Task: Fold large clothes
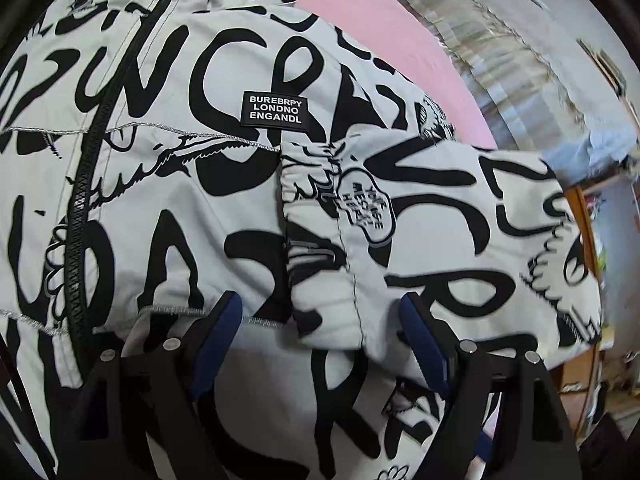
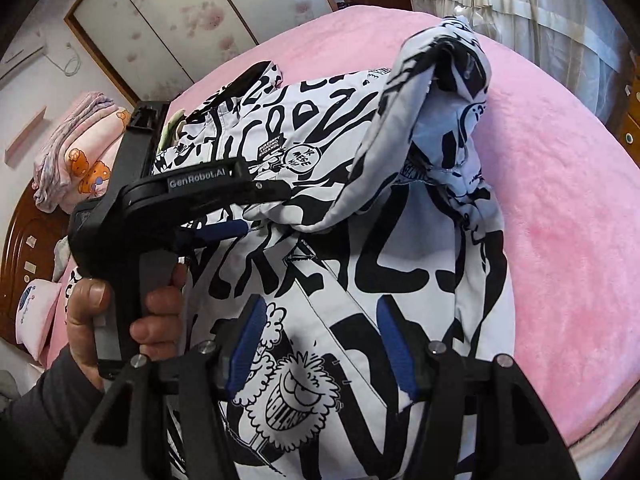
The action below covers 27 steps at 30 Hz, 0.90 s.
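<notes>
Holding: a hand-held gripper in each hand, both tipped down over the jacket [image 2: 360,264], which lies spread on the pink bed [image 2: 560,240].
Left hand-held gripper [image 1: 320,336]: jaws wide apart, the blue pads [image 1: 218,332] standing off to either side of the sleeve [image 1: 440,248]; the cuff end lies between them, but I cannot see either pad pressing on it.
Sleeve: folded across the jacket's chest, just ahead of my left hand-held gripper, its gathered cuff [image 1: 316,216] lying just below and to the right of the black label [image 1: 275,107] (white block letters on it).
Zip [image 1: 80,216]: runs up the jacket to the left of my left hand-held gripper.
Right hand-held gripper [image 2: 320,344]: about half open, nothing gripped; the pads [image 2: 394,344] hover over the lower front of the jacket, a grinning cartoon print [image 2: 298,392] between them.
Left hand [image 2: 116,328]: seen from the right wrist view, wrapped around the grip handle ahead and to the left of my right hand-held gripper.
Far side: a bunched-up part of the jacket [image 2: 444,92] rises ahead and to the right of my right hand-held gripper.
Beyond the bed: folded pink bedding [image 2: 84,152] to the left, curtains [image 2: 540,8] to the right.
</notes>
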Each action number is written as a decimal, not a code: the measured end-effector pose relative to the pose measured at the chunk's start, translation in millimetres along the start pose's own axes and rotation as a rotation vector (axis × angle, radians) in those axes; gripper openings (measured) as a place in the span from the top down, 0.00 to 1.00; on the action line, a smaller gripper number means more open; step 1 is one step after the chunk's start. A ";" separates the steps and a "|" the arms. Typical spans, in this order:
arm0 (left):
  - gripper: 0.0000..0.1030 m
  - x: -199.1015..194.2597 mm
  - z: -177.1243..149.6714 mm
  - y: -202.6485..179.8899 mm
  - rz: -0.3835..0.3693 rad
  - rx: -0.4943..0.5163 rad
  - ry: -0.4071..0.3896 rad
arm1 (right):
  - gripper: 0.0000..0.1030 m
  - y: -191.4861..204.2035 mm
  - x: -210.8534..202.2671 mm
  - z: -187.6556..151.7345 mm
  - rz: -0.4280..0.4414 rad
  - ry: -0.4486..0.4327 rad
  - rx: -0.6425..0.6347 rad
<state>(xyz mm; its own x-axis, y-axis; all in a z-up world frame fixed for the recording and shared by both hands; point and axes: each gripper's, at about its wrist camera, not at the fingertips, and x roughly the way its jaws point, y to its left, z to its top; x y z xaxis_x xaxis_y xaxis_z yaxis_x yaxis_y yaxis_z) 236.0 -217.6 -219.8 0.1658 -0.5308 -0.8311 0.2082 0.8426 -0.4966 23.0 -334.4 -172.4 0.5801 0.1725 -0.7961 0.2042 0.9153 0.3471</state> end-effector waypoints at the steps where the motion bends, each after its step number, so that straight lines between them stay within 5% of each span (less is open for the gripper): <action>1: 0.19 3.3 3.4 -1.0 -0.004 0.000 0.003 | 0.44 -1.2 -1.1 -1.0 0.000 0.000 0.003; 4: 0.21 11.2 10.3 -8.9 0.040 0.027 0.013 | 0.44 -5.6 -2.1 -3.0 -0.002 0.002 0.018; 5: 0.54 10.6 11.8 -11.8 0.054 0.043 0.012 | 0.44 -6.4 -1.5 -2.9 -0.005 0.002 0.020; 6: 0.75 11.8 14.2 -16.7 0.078 0.059 0.022 | 0.44 -8.1 -2.2 -3.3 -0.014 0.001 0.024; 8: 0.84 9.0 19.8 -20.9 0.079 0.056 0.042 | 0.44 -10.7 -4.0 -2.5 -0.030 -0.003 0.027; 14: 0.87 -54.1 52.4 -43.7 0.020 0.082 -0.083 | 0.44 -25.2 -4.8 9.2 -0.102 -0.029 0.038; 17: 0.87 -92.0 73.4 -57.3 0.024 0.113 -0.165 | 0.44 -29.4 3.2 28.8 -0.222 -0.075 0.005; 23: 0.87 -149.6 100.3 -69.2 0.117 0.174 -0.271 | 0.45 -27.8 29.0 70.7 -0.368 -0.127 -0.071; 24: 0.87 -161.6 103.1 -67.0 0.140 0.182 -0.298 | 0.71 -24.6 36.9 84.0 -0.406 -0.140 -0.116; 25: 0.87 -171.3 105.1 -66.0 0.164 0.189 -0.328 | 0.84 -26.6 36.3 88.4 -0.398 -0.137 -0.110; 27: 0.87 -189.4 110.6 -52.3 0.195 0.189 -0.369 | 0.85 -34.6 32.7 97.1 -0.342 -0.140 -0.064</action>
<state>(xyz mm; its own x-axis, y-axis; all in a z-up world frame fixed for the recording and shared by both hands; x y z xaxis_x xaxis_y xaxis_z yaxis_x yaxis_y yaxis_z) 300.3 -171.2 -8.8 0.5442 -0.3898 -0.7429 0.3053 0.9168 -0.2574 111.5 -395.8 -162.3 0.5902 -0.1947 -0.7834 0.3574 0.9332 0.0373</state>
